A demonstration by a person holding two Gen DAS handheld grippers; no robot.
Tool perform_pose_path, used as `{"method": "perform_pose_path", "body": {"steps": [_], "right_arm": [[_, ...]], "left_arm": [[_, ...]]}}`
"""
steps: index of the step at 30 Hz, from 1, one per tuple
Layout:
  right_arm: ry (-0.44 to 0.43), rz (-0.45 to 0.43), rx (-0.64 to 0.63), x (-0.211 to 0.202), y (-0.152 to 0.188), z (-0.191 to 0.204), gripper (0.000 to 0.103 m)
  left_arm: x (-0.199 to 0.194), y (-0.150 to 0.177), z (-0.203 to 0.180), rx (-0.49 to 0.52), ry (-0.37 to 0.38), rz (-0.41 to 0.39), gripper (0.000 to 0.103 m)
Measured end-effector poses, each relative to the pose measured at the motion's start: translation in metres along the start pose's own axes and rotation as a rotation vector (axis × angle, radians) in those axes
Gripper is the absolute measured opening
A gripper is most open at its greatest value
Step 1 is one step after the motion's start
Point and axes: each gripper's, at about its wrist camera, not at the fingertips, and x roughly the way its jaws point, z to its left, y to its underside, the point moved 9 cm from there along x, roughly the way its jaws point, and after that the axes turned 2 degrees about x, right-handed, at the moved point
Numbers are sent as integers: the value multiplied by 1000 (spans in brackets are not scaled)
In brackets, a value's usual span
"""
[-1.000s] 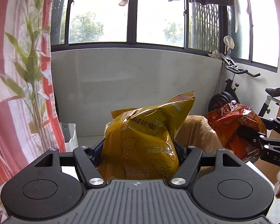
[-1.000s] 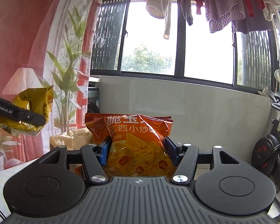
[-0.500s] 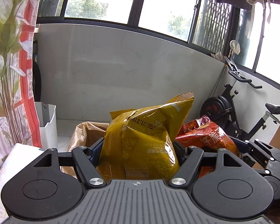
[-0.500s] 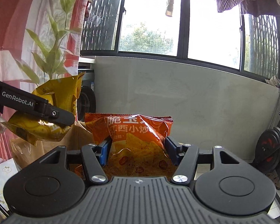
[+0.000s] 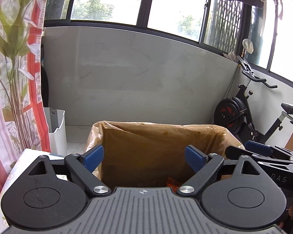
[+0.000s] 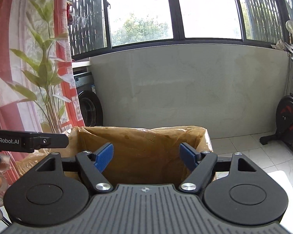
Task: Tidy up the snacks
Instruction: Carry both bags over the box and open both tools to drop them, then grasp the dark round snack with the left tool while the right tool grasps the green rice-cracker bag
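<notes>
A box lined with a brown plastic bag (image 5: 162, 134) stands just ahead of both grippers; it also shows in the right wrist view (image 6: 142, 142). My left gripper (image 5: 144, 157) is open and empty over the box's near rim. My right gripper (image 6: 146, 157) is open and empty over the same box. A bit of an orange snack bag (image 5: 172, 181) shows low inside the box, just above the left gripper's body. The yellow snack bag is not in view. The right gripper shows at the right of the left wrist view (image 5: 263, 154).
A white bin (image 5: 55, 128) stands on the floor left of the box. An exercise bike (image 5: 249, 115) is at the right by the grey wall. A red patterned curtain (image 5: 13, 78) hangs at the left. A white table edge (image 6: 283, 183) shows at the lower right.
Both grippers have opened and let go of their snack bags, the yellow one on the left and the orange one on the right. Both now sit over the lined box.
</notes>
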Motion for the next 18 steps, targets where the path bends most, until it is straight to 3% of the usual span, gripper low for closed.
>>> {"method": "perform_pose_path", "body": {"steps": [6,12,18], "right_arm": [[-39,-8,67,-42,4,3,78],[-55,-58,47,-93,17,14,82],[-43,-97,-1,-128,60,29,82]], "left_arm": [[-45,-1,26,-90,-26,-19,89],[-98,10,33,-60,-67,-55,88],[-133,47,37,-38,-98,-59,88]]}}
